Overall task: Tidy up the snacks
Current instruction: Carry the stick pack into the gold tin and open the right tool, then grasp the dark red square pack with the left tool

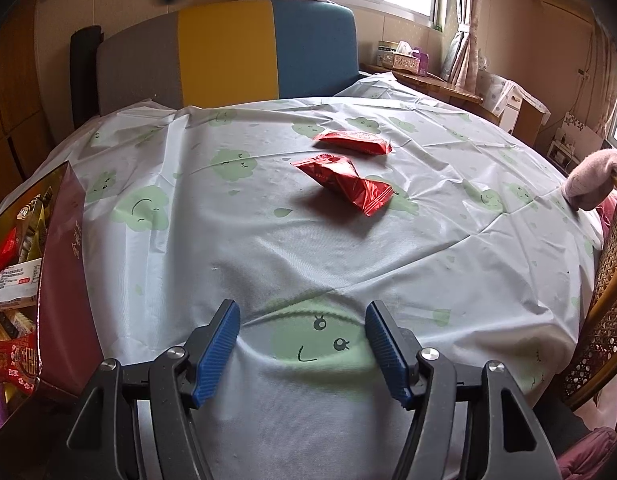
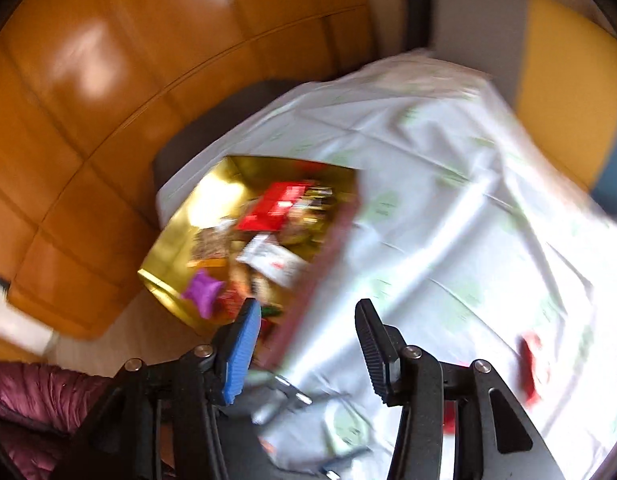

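Note:
Two red snack packets lie on the clouded tablecloth (image 1: 348,248) in the left wrist view: a near one (image 1: 344,182) and a far one (image 1: 353,142). My left gripper (image 1: 302,320) is open and empty, low over the cloth, well short of them. A maroon box (image 1: 62,272) with a gold inside stands at the left, full of mixed snacks. In the blurred right wrist view my right gripper (image 2: 308,320) is open and empty, high above the near corner of the box (image 2: 212,200). A red packet (image 2: 528,364) shows at the right.
A grey, yellow and blue seat back (image 1: 228,60) stands behind the table. A wicker chair (image 1: 604,312) with a pink cloth (image 1: 592,180) is at the right edge. Wooden cabinets (image 2: 88,100) are at the left.

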`<state>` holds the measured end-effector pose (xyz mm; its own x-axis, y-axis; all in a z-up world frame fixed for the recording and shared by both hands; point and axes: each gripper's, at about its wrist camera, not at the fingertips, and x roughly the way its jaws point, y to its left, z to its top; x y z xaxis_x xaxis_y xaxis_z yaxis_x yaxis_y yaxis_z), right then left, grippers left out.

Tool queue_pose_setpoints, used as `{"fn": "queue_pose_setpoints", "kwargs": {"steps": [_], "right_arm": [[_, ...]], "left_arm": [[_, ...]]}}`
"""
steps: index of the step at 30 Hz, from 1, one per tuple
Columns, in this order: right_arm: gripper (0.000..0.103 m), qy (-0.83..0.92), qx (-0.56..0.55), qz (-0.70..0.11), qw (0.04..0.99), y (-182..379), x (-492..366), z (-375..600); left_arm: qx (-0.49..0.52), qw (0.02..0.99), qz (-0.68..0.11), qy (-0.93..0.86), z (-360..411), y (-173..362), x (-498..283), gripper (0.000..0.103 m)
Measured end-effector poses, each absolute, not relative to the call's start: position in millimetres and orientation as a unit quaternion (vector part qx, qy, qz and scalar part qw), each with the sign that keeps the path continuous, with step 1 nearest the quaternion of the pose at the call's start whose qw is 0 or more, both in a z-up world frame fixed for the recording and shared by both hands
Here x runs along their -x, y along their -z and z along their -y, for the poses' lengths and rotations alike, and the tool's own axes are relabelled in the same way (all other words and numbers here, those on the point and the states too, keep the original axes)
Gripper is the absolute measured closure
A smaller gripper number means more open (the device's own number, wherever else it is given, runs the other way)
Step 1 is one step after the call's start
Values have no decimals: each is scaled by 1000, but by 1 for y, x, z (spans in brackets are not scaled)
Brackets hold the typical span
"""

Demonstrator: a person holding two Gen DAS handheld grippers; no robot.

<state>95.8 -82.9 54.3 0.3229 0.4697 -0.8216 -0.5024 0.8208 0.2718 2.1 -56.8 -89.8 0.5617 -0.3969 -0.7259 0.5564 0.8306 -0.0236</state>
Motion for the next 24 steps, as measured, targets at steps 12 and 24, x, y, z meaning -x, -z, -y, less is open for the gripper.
{"fn": "queue_pose_setpoints", "kwargs": {"steps": [12, 24], "right_arm": [[53, -70, -49, -570, 817, 37, -92, 251], [52, -7, -114, -558, 822, 61, -93, 294]], "left_arm": [[-121, 865, -412, 260, 63, 84, -8, 37], [-77, 841, -463, 270, 89, 42, -54, 53]]}}
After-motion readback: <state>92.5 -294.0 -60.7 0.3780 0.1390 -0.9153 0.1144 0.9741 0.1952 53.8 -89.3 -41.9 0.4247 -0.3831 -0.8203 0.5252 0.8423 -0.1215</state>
